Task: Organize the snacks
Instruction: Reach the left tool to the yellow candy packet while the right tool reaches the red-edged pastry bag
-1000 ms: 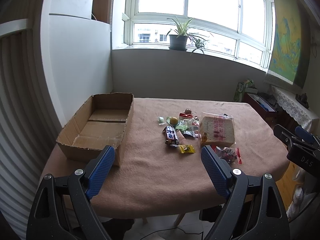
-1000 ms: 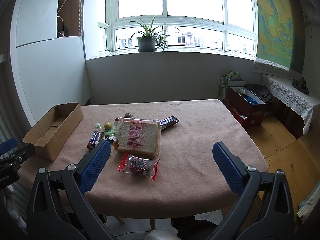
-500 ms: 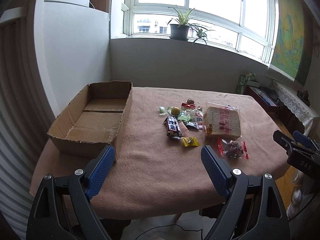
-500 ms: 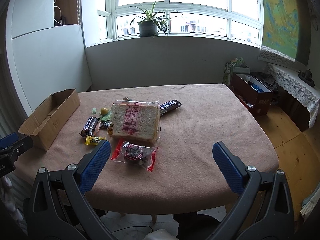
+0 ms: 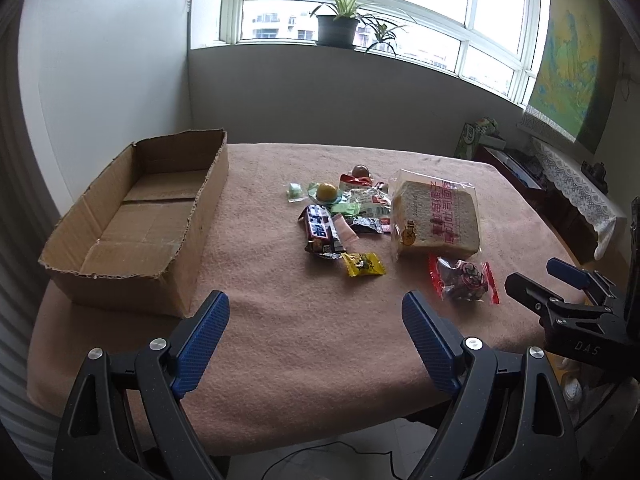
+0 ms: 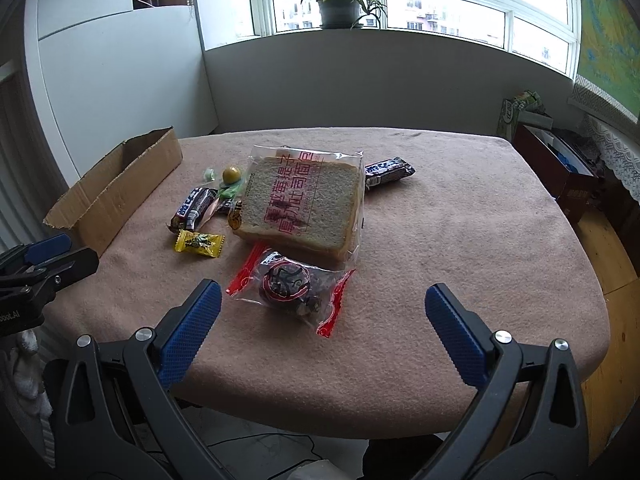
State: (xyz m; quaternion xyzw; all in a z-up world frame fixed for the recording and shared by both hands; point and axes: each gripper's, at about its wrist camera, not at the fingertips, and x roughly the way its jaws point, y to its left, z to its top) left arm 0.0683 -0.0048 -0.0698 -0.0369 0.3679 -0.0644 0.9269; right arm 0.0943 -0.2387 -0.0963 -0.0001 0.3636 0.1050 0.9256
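Left gripper [image 5: 316, 320] jaws apart, holding nothing; right gripper [image 6: 322, 308] likewise — both over table's near edge; cardboard box [image 5: 136, 220] at left edge; snacks [image 5: 360, 208] mid-table.

A potted plant [image 5: 335, 20] stands on the far window sill [image 5: 280, 45]. A landscape painting [image 5: 572, 60] hangs on the right wall — below it, a lace-covered sideboard [image 5: 576, 184]. Wooden floor [image 6: 612, 256] lies right of the table — planks visible.
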